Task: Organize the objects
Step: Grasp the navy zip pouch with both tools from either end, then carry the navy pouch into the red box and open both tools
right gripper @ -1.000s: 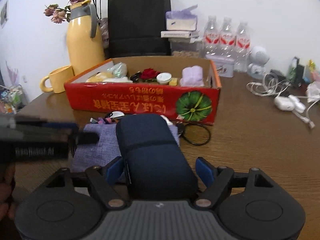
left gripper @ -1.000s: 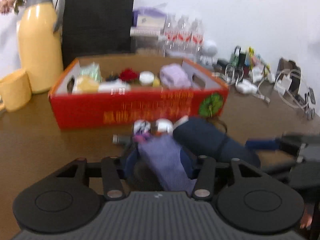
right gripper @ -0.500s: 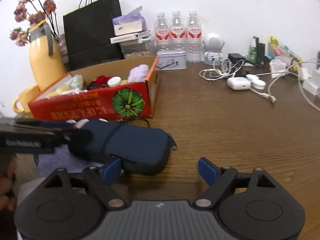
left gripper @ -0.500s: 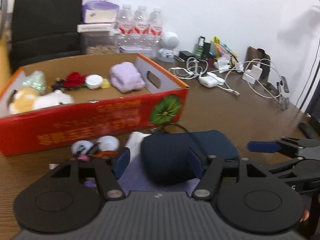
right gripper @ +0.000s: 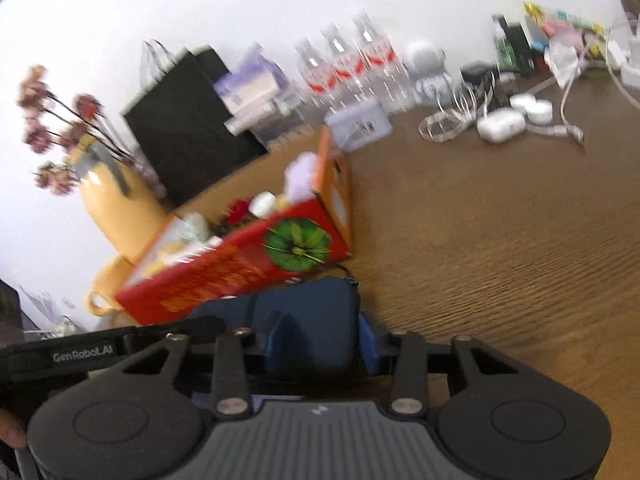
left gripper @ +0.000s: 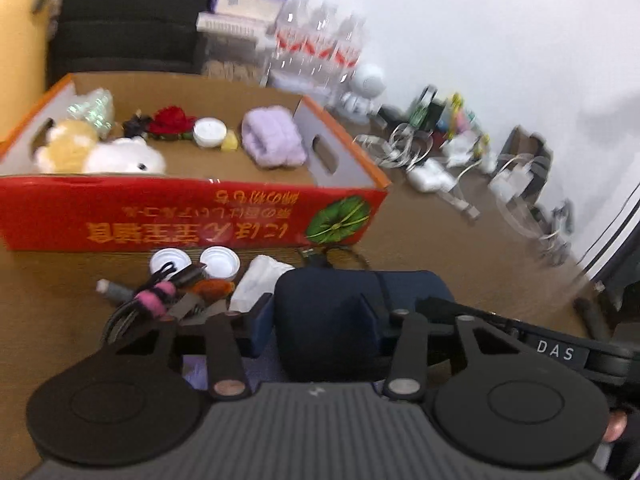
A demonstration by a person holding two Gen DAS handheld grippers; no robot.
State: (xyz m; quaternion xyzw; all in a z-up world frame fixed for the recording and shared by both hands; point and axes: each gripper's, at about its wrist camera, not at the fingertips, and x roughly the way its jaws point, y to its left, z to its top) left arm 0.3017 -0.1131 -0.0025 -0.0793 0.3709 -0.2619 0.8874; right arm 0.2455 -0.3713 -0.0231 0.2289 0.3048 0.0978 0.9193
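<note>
The dark blue pouch (left gripper: 344, 312) lies on the brown wooden table (right gripper: 500, 240) before the red box (left gripper: 192, 220), against a white wall. Both sets of jaws have just been closing: the left gripper (left gripper: 320, 318) and right gripper (right gripper: 320, 340) now each pinch the pouch, angled downward, the right one rolled sideways.

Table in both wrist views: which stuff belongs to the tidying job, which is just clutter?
Job:
- navy pouch, both grippers closed on it
- red box
- loose caps, tissue, pink tie

Lying about:
- water bottles
- black bag
- yellow jug
- cables, chargers
</note>
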